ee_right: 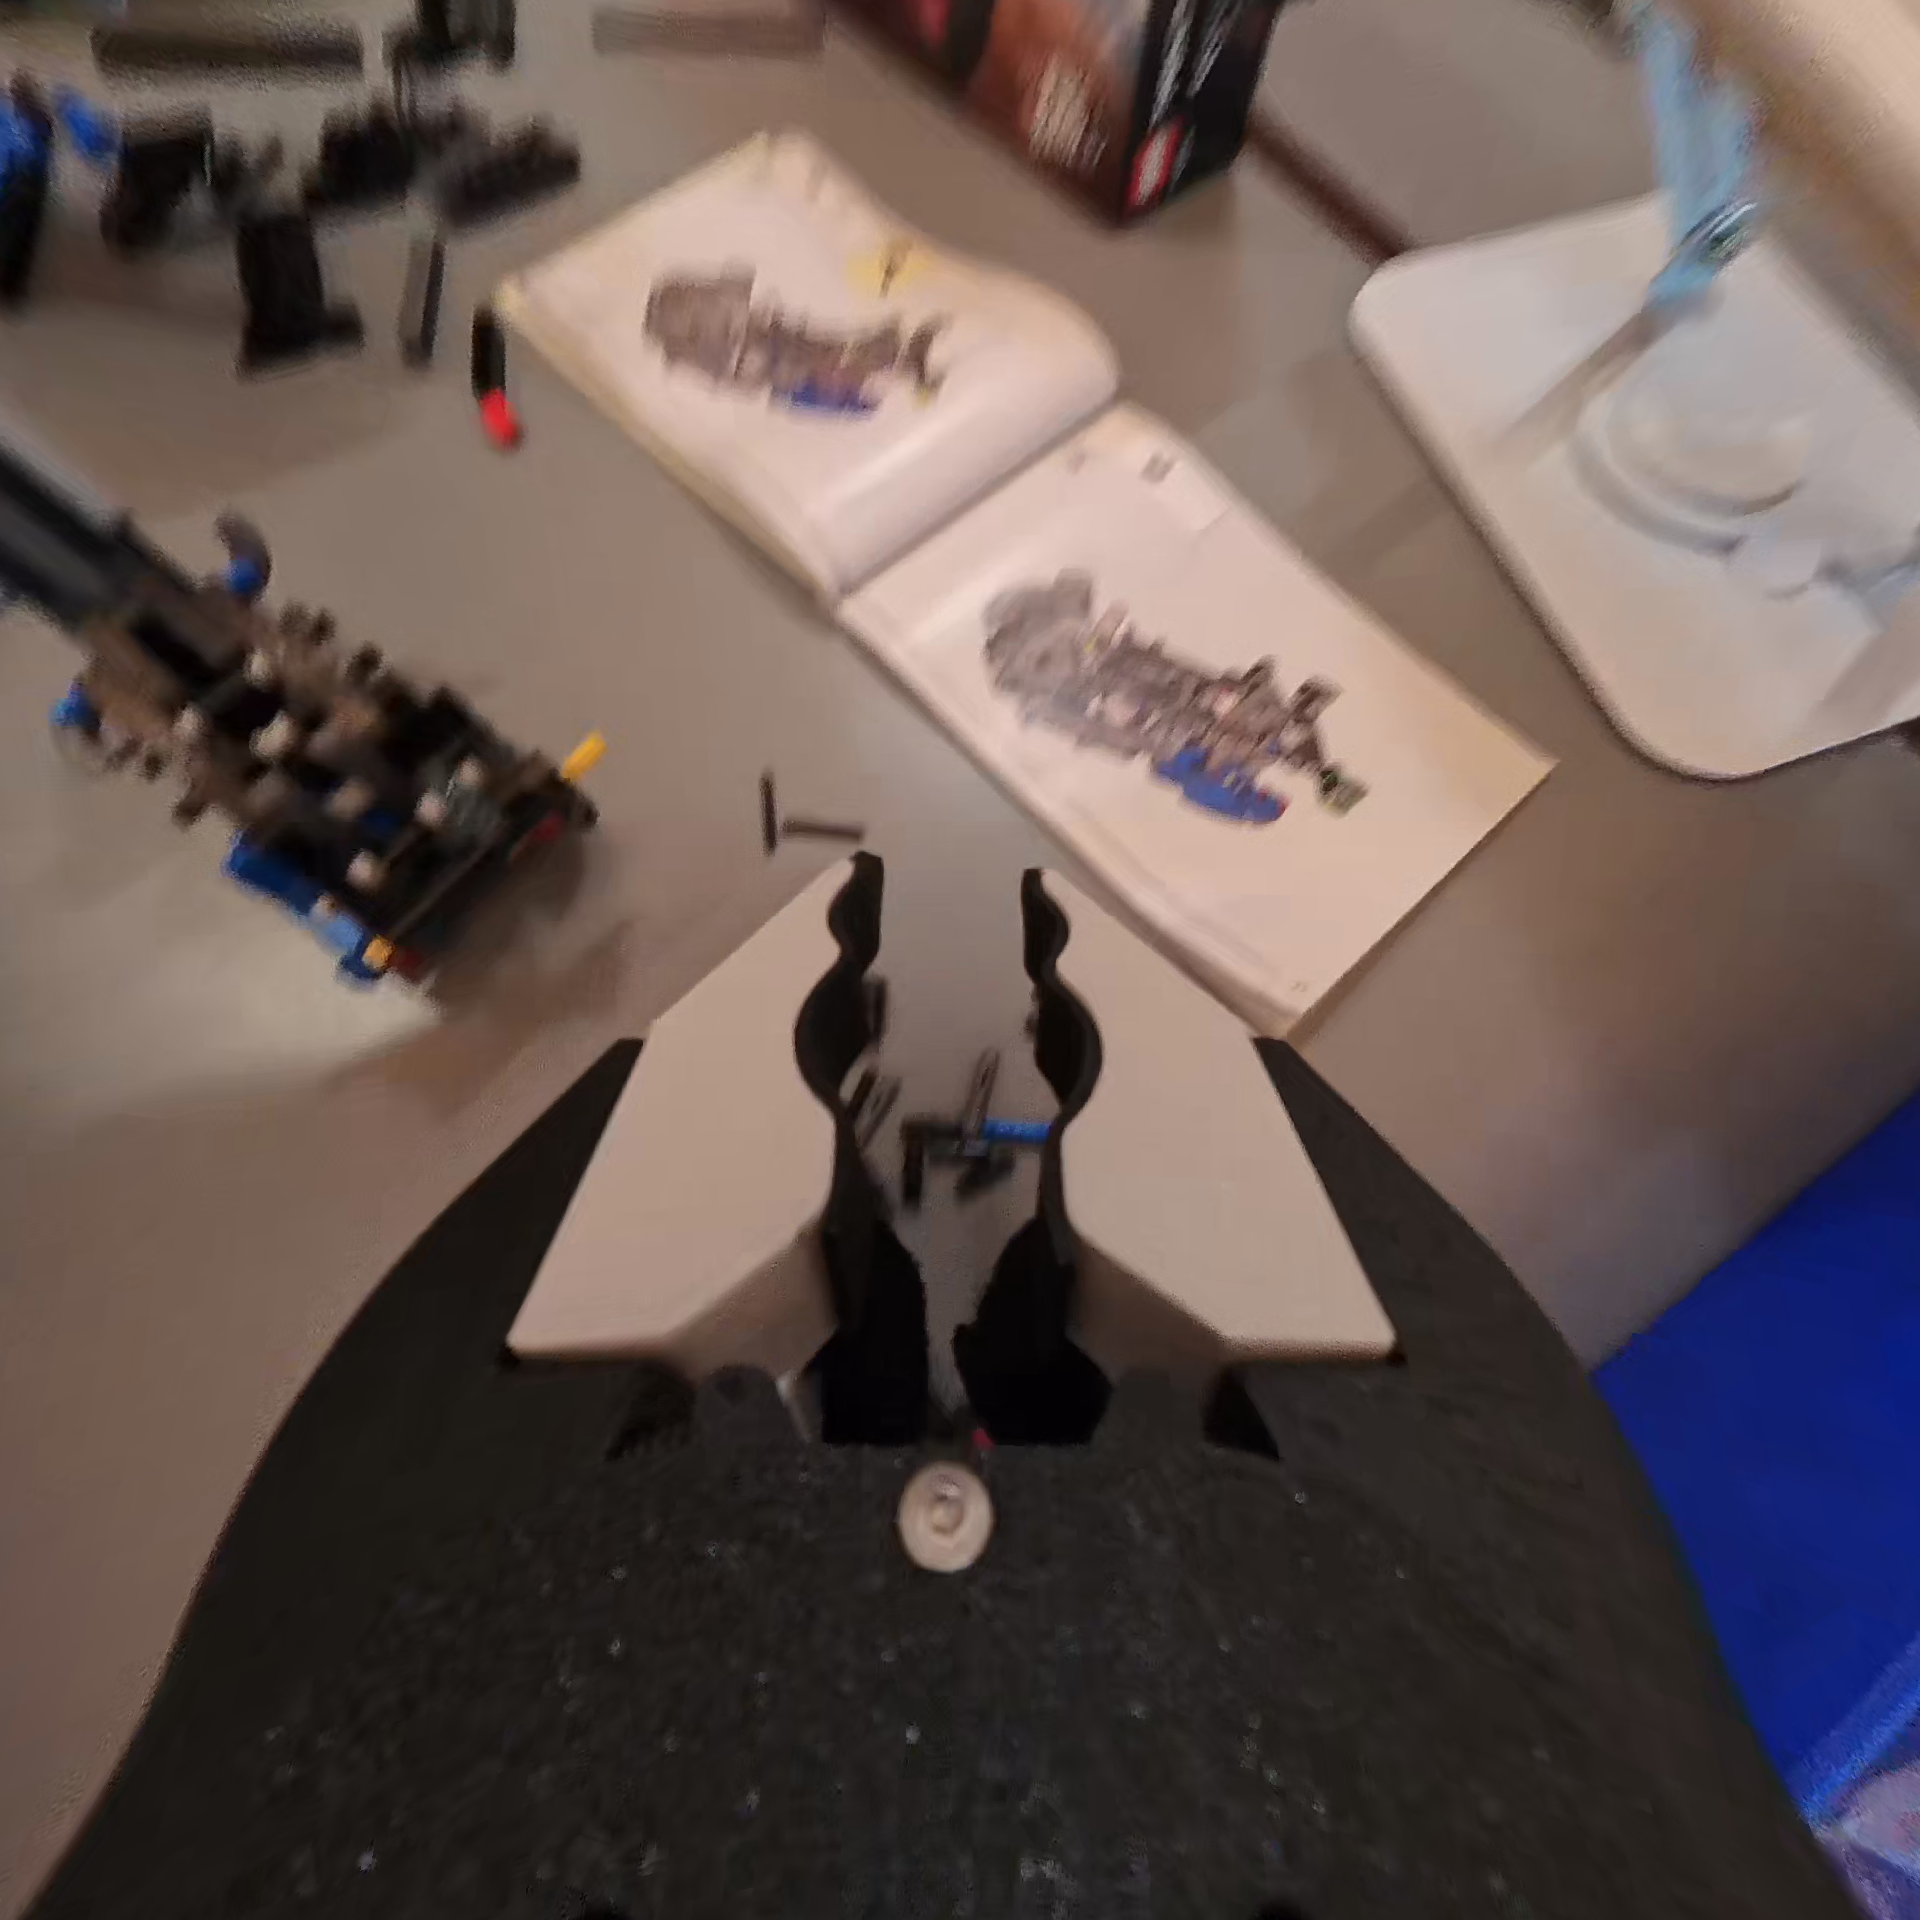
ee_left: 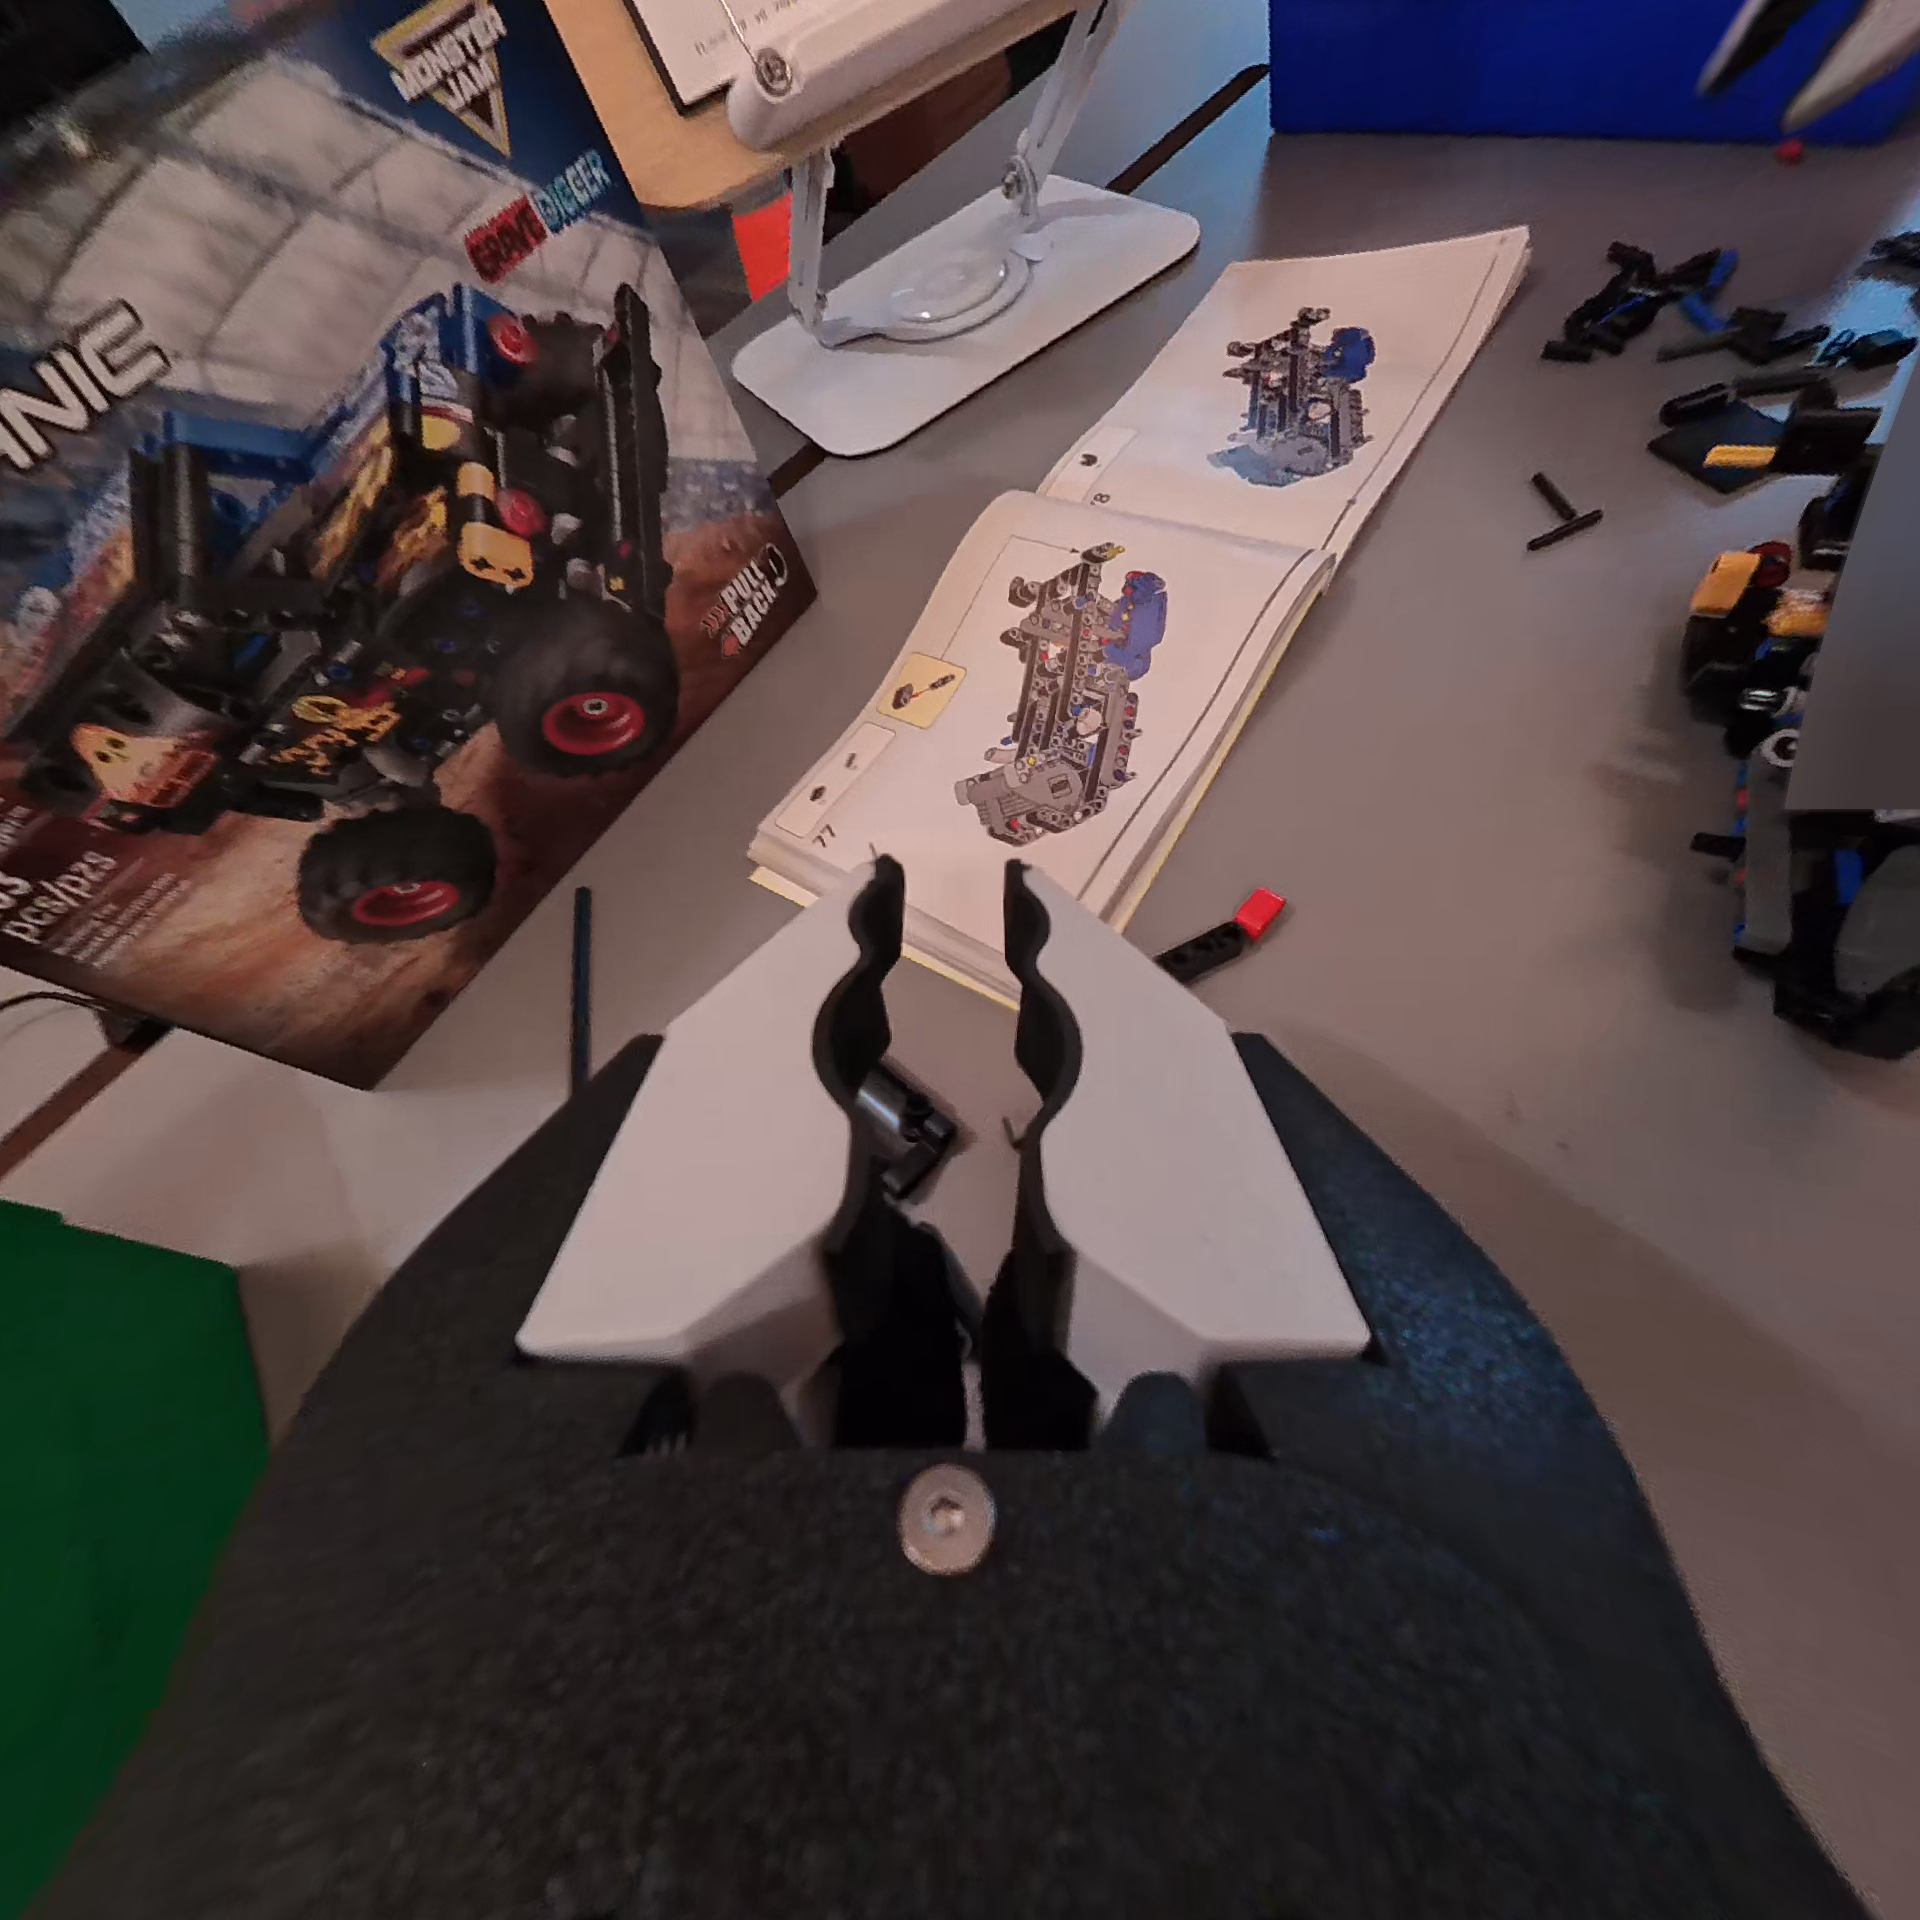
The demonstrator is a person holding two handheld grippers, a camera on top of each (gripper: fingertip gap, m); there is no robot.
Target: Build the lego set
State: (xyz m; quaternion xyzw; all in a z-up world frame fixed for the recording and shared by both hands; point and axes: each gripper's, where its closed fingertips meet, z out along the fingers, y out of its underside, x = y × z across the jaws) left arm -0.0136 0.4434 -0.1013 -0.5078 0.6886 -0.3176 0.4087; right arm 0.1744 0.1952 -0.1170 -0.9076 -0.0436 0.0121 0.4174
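Observation:
My left gripper [ee_left: 951, 883] is open above the grey table, its tips over the near edge of the open instruction booklet [ee_left: 1091, 707]. A small black-and-grey connector [ee_left: 906, 1127] shows between its fingers, against the left one; I cannot tell if it is touching. My right gripper [ee_right: 951, 873] is open above the table, with small black and blue pins [ee_right: 966, 1138] showing below its gap. The partly built black, blue and yellow model [ee_right: 312, 769] lies to its left; it also shows in the left wrist view [ee_left: 1766, 727], partly hidden. The right wrist view is blurred.
The set's box [ee_left: 364, 623] lies at the left. A white stand [ee_left: 966, 343] is behind the booklet. Loose black and blue parts [ee_left: 1745, 343], two black axles [ee_left: 1564, 514] and a red piece [ee_left: 1260, 914] lie on the table. A blue bin [ee_right: 1787, 1507] is at the right. There is about 30 cm between the tips of the two grippers.

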